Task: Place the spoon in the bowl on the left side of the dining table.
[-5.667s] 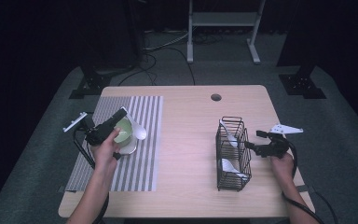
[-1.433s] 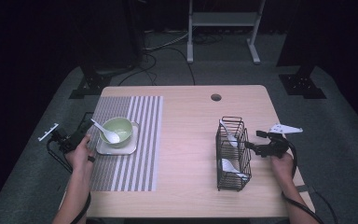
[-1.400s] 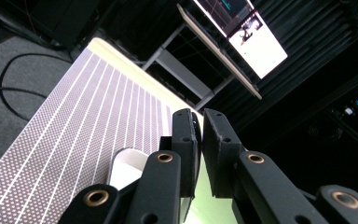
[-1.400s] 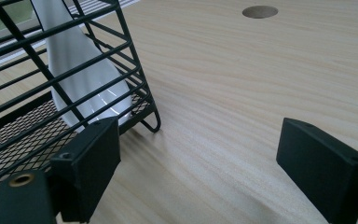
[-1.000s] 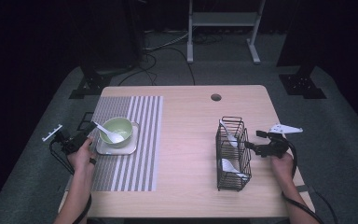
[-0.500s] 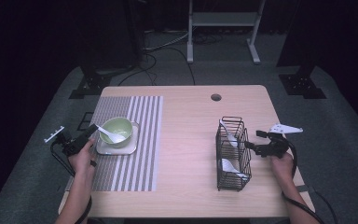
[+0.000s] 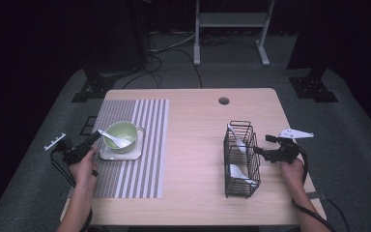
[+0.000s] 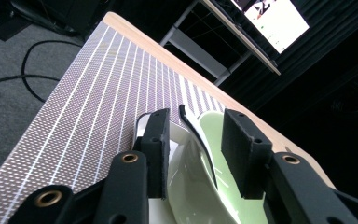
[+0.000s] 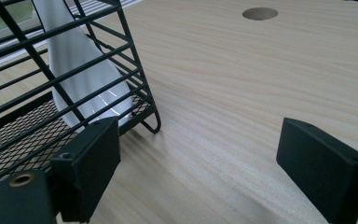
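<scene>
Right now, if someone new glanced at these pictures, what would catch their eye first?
Probably the pale green bowl with a white spoon in it, on a white plate at the striped placemat's left edge, the left gripper right beside it, jaws apart around the spoon's handle. Next, the black wire basket holding white spoons at the table's right, with the right gripper open against it.

Table lit from above, surroundings v. dark; frames sharp; soft shadows.

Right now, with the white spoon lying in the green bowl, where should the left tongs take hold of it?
Grip the handle of the white spoon where it juts past the rim of the green bowl, coming from the bowl's left. The left tongs already straddle that thin, raised handle, pads not touching.
</scene>
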